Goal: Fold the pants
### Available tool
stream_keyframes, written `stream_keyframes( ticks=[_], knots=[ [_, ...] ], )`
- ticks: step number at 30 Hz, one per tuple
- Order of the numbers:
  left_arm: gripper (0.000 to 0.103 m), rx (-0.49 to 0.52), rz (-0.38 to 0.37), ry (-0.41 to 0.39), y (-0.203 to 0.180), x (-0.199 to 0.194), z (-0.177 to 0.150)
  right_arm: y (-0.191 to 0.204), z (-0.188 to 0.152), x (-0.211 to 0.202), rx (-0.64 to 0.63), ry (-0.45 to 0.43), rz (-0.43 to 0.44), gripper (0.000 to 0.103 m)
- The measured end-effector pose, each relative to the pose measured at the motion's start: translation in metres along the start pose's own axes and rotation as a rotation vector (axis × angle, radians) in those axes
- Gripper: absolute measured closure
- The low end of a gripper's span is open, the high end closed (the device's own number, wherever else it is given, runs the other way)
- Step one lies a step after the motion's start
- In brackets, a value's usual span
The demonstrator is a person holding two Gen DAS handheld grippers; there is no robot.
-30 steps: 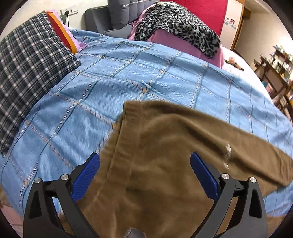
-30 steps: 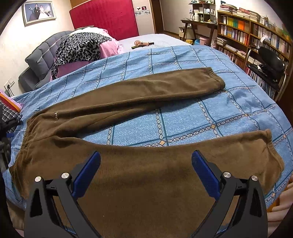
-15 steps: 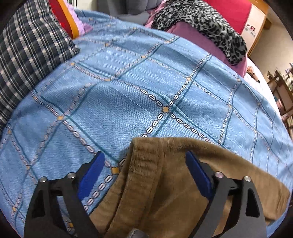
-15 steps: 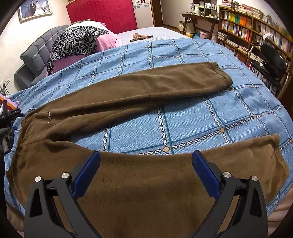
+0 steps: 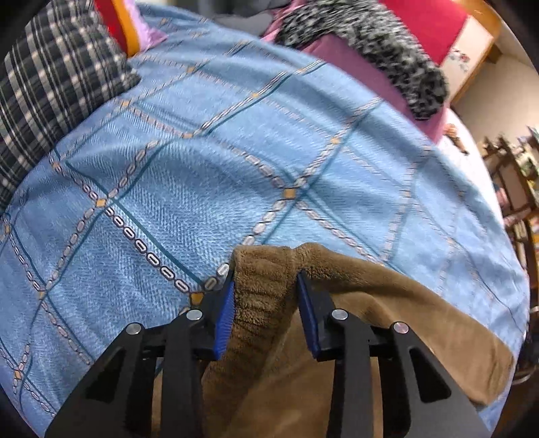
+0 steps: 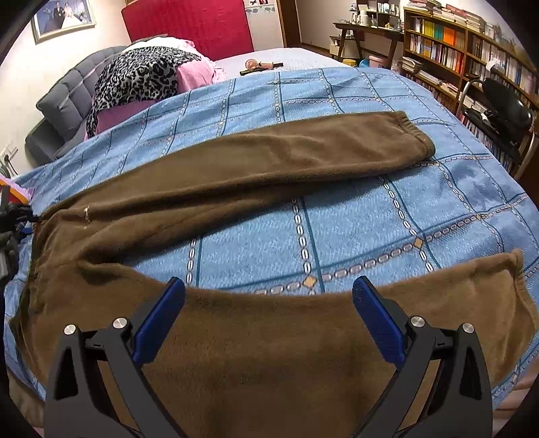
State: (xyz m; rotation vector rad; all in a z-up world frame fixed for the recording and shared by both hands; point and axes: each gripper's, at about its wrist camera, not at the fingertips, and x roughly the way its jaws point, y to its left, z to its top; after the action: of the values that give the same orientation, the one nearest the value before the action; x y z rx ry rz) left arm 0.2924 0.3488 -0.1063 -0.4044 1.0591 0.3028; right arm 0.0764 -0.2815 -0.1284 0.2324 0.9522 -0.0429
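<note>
Since 1 s ago: L gripper [image 5: 264,293] went from wide open above the pants [image 6: 269,353] to the waistband corner [image 5: 266,269], jaws narrowed a lot and closing now. R gripper [image 6: 267,303] sits a bit lower over the near leg, spread unchanged.

L gripper: blue pads on both sides of a bunched ridge of brown fleece at the waistband corner. L pad [image 5: 224,320] pressed against the fabric; R pad [image 5: 306,316] at the fold's other flank, contact there looks light. Fabric is betw. the jaws and pinched up off the bedspread [image 5: 235,168].

R gripper: jaws wide apart, nothing betw. the pads. Fingertips hover over the upper edge of the near leg [image 6: 438,303], about mid-length; can't tell if they touch the cloth.

Pants: brown fleece, laid flat across the blue checked bedspread, legs splayed in a V. Waistband twd the bed's left edge in R view; far leg [image 6: 269,158] runs twd the right edge, cuff [image 6: 417,138] near that side. Near leg lies along the near edge of the bed, cuff twd the near right corner. Strip of bare bedspread betw. the legs.

Outward: plaid cloth [image 5: 50,87] at the bed's far left corner in L view, leopard-print cloth [image 6: 141,77] on pink bedding at the far edge, red headboard [image 6: 188,23] behind. Bookshelves [image 6: 454,43] and a black chair [image 6: 505,111] past the right edge.
</note>
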Motion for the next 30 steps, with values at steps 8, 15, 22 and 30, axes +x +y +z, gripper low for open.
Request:
stream_keyframes(
  ticks=[8,15,22,30],
  knots=[
    [0.073,0.121,-0.157,-0.085,-0.007,-0.083,-0.036,-0.057,0.068,0.025,0.104,-0.04,-0.018,0.003],
    [0.073,0.152,-0.243,-0.138,0.001,-0.138,-0.07,-0.126,0.131,0.05,0.283,-0.041,-0.037,0.003],
    [0.073,0.125,-0.261,-0.129,0.016,-0.164,-0.095,-0.19,0.199,0.084,0.417,-0.032,-0.043,0.003],
    [0.073,0.088,-0.259,-0.136,0.032,-0.184,-0.115,-0.243,0.244,0.147,0.61,0.078,0.076,0.003]
  ],
)
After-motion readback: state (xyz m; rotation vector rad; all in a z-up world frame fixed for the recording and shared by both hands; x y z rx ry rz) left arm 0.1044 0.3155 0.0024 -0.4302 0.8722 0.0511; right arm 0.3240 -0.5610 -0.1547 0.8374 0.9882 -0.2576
